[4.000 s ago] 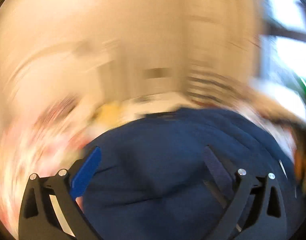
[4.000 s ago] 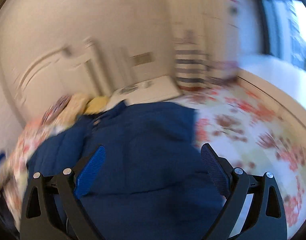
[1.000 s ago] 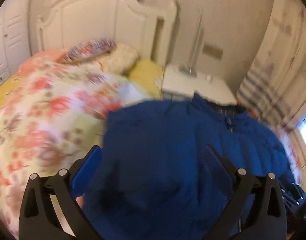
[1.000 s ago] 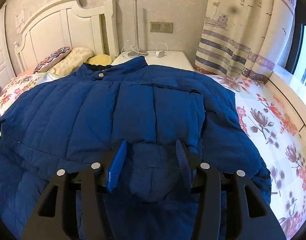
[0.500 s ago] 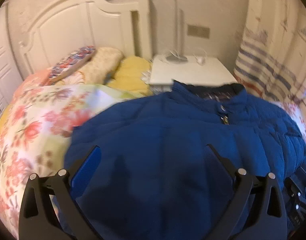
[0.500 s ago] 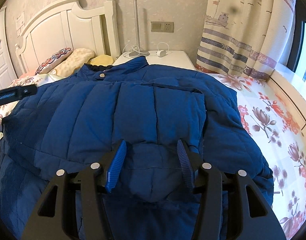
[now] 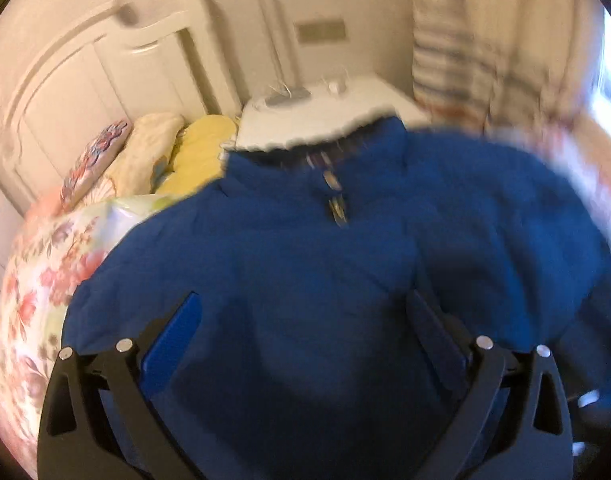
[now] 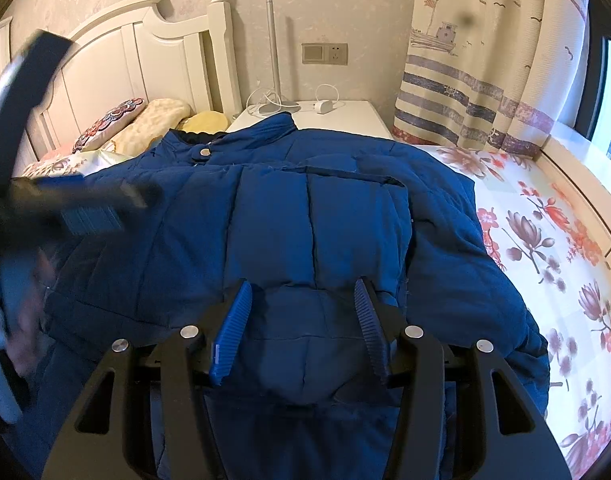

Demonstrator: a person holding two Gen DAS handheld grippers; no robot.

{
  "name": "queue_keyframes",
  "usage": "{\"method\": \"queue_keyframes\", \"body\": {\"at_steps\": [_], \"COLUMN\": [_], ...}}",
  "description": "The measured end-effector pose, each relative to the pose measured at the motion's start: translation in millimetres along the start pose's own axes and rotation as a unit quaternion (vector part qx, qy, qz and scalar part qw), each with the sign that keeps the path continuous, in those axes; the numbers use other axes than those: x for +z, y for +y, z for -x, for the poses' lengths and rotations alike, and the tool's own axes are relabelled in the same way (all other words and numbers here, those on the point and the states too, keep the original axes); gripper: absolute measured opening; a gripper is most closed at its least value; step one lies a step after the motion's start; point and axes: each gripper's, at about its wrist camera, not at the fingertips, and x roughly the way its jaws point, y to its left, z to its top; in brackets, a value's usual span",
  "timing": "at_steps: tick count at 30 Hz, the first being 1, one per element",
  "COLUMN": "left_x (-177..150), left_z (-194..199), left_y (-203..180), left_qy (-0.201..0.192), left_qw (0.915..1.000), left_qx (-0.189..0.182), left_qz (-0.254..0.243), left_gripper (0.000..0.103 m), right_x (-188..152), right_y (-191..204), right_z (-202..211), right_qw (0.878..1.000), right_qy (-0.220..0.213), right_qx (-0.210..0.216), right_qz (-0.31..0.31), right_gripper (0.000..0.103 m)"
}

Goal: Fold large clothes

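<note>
Blue quilted puffer jacket [image 8: 317,216] lies spread front-up across the floral bedspread [image 8: 545,240], stand collar toward the headboard, one metal snap button [image 8: 204,152] visible at the neck, stitched channels running down the padded panels. Your right gripper [image 8: 303,320] is clenched on a puffy fold of the jacket near its lower middle; ribbed blue pads [image 8: 235,328] press into the fabric from both sides and a bulge of it sits between them. Your left gripper [image 7: 305,344] hangs over the jacket with its jaws spread wide, nothing between them, smooth blue pad [image 7: 171,340] on one side, darker one opposite; that view is motion-blurred. From the right wrist view your left gripper [image 8: 85,208] shows as a dark smear at the left edge over the jacket's shoulder side. Zipper pull [image 7: 337,208] under the collar is blurred. White panelled wooden headboard [image 8: 145,56] behind, with pillows [image 8: 153,120] against it: embroidered, cream textured, yellow. White nightstand [image 8: 345,116] just beyond the collar carries a lamp pole base, a white cable and a small charger. Wall socket plate [image 8: 324,53] above it. Striped curtain [image 8: 485,60] with a boat print hangs at right. No readable writing or labels anywhere.
</note>
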Motion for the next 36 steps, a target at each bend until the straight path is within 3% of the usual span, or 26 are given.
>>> {"method": "queue_keyframes", "body": {"at_steps": [2, 4, 8, 12, 15, 18, 20, 21, 24, 26, 29, 32, 34, 36], "left_x": [-7.9, -14.9, -56.2, -101.2, -132.6, -158.2, -169.0, -168.2, -166.0, -170.3, -176.3, -186.0, -187.2, -186.6], "left_z": [-1.2, 9.5, 68.1, 91.1, 92.1, 90.5, 85.0, 83.7, 92.2, 113.7, 122.0, 112.6, 109.9, 112.7], "left_y": [6.7, 27.1, 60.3, 80.4, 90.7, 97.2, 94.2, 93.0, 89.3, 81.7, 61.3, 47.4, 56.2, 60.9], "left_qy": [-0.010, 0.010, -0.021, -0.007, 0.019, 0.034, 0.042, 0.047, 0.051, 0.019, 0.016, 0.024, 0.030, 0.034], "left_qw": [0.9997, 0.9966, 0.9893, 0.9894, 0.9908, 0.9885, 0.9887, 0.9888, 0.9895, 0.9918, 0.9954, 0.9972, 0.9945, 0.9942], "left_qx": [-0.014, -0.045, -0.039, -0.012, 0.012, 0.012, 0.008, 0.014, 0.030, 0.007, -0.018, -0.006, -0.034, -0.025], "left_qz": [0.018, 0.068, 0.139, 0.145, 0.134, 0.147, 0.143, 0.141, 0.132, 0.126, 0.093, 0.070, 0.094, 0.099], "left_gripper": [0.101, 0.101, 0.101, 0.101, 0.101, 0.101, 0.101, 0.101, 0.101, 0.101, 0.101, 0.101, 0.101, 0.101], "right_x": [0.2, 0.1, -0.7, -1.6, -12.3, -34.2, -62.3, -73.8, -79.3, -72.4, -67.4, -78.0, -89.4, -91.8], "right_y": [0.1, 0.5, -1.2, -1.8, 8.9, 43.9, 77.0, 85.4, 73.7, 57.1, 30.1, -17.5, -38.1, -43.2], "right_z": [-0.4, -0.6, -0.4, 6.5, 49.4, 77.7, 68.2, 58.7, 58.1, 74.3, 89.6, 66.9, 59.2, 68.3], "right_qw": [1.000, 1.000, 1.000, 1.000, 0.999, 0.998, 0.987, 0.981, 0.987, 0.992, 0.998, 0.993, 0.995, 0.995], "right_qy": [0.001, 0.002, 0.002, 0.007, -0.004, -0.002, 0.052, 0.079, 0.096, 0.079, 0.047, 0.089, 0.096, 0.092], "right_qx": [0.001, 0.001, 0.007, 0.020, 0.029, 0.043, 0.019, 0.017, 0.032, 0.043, -0.004, -0.071, -0.034, -0.042], "right_qz": [0.000, -0.001, -0.006, -0.012, -0.030, 0.052, 0.150, 0.175, 0.129, 0.085, 0.052, 0.005, -0.021, -0.026], "right_gripper": [0.049, 0.049, 0.050, 0.057, 0.058, 0.062, 0.080, 0.080, 0.083, 0.082, 0.084, 0.090, 0.094, 0.093]}}
